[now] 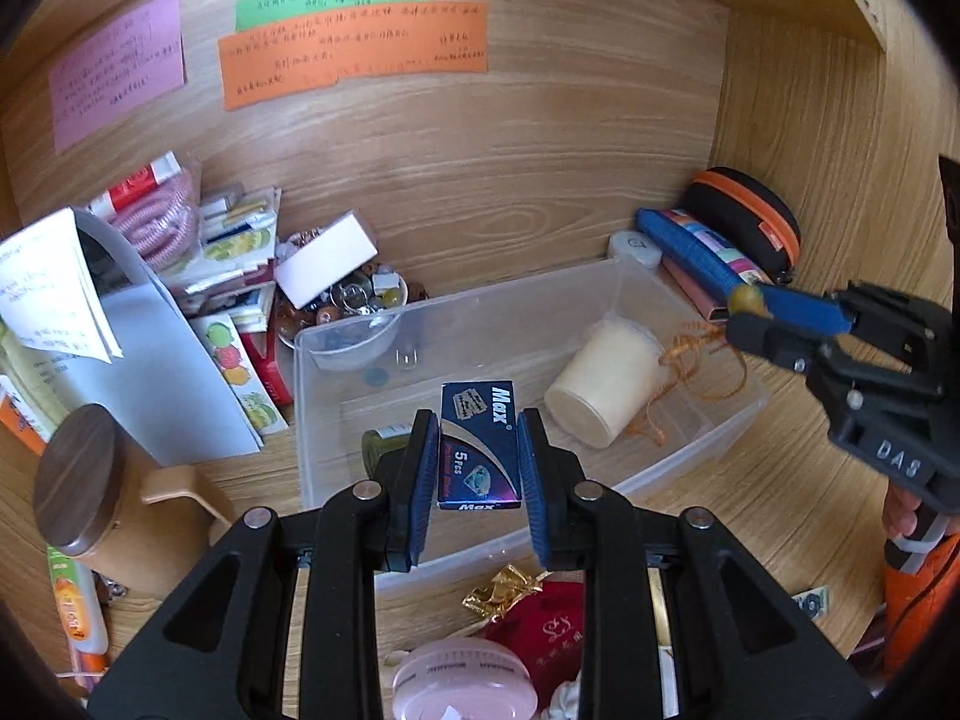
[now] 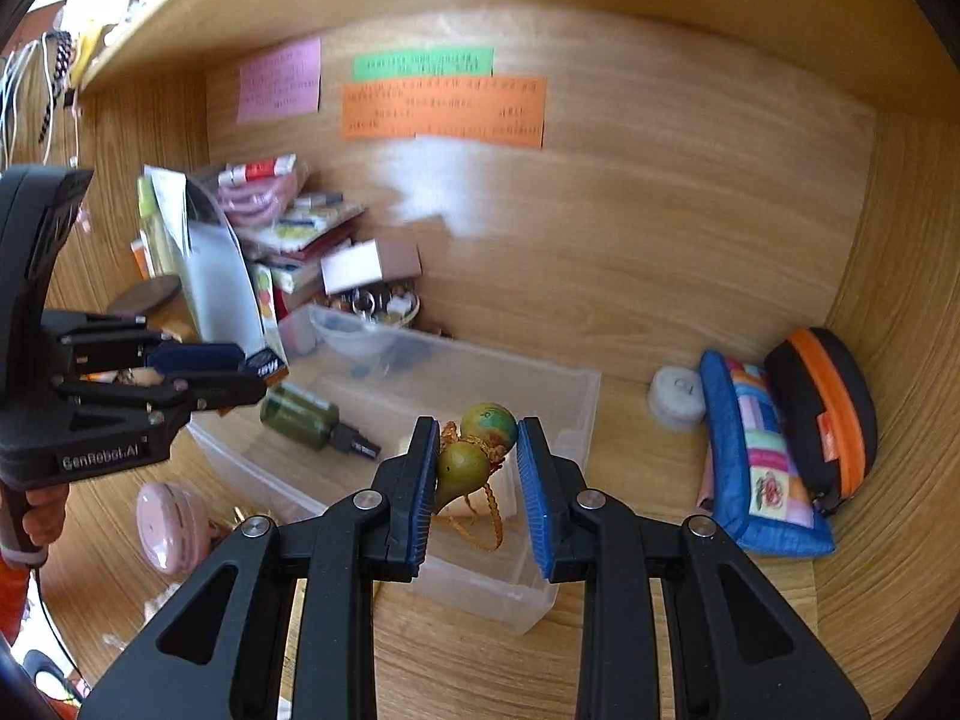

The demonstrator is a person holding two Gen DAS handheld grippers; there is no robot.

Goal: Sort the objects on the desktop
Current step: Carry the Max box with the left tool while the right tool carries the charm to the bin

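a: nearest the left camera, what lay there?

b: a pink round case point(image 1: 462, 681) and a red pouch point(image 1: 549, 618) with gold foil, on the wooden bench point(image 1: 750, 516), just in front of the clear plastic bin point(image 1: 336, 354).

a: the left gripper point(image 1: 478, 450)?

b: nearly closed, its blue pads pressed on both sides of a dark blue razor blade box point(image 1: 480, 444). the box hung over the bin's near half, above a green bottle point(image 1: 381, 441).

a: and the right gripper point(image 2: 477, 456)?

b: almost fully closed on a small green gourd charm point(image 2: 474, 456) with orange cord trailing below. it hung over the bin's right end. in the left view the same gripper came in from the right, gourd at its tips.

a: inside the bin?

b: the green bottle on its side, a cream-coloured cup point(image 1: 603, 384) lying tipped, loose orange cord beside it, and a clear bowl point(image 1: 354, 342) at the far left corner.

a: farther back?

b: left of the bin, a wooden-lidded jar point(image 1: 81, 480) and a heap of papers and packets. right of it, a white round tin point(image 2: 677, 395), a blue patchwork pouch point(image 2: 756, 456), and a black case with an orange zip point(image 2: 822, 408). on the back wall, pink, green and orange notes point(image 1: 354, 51); writing too small to read.
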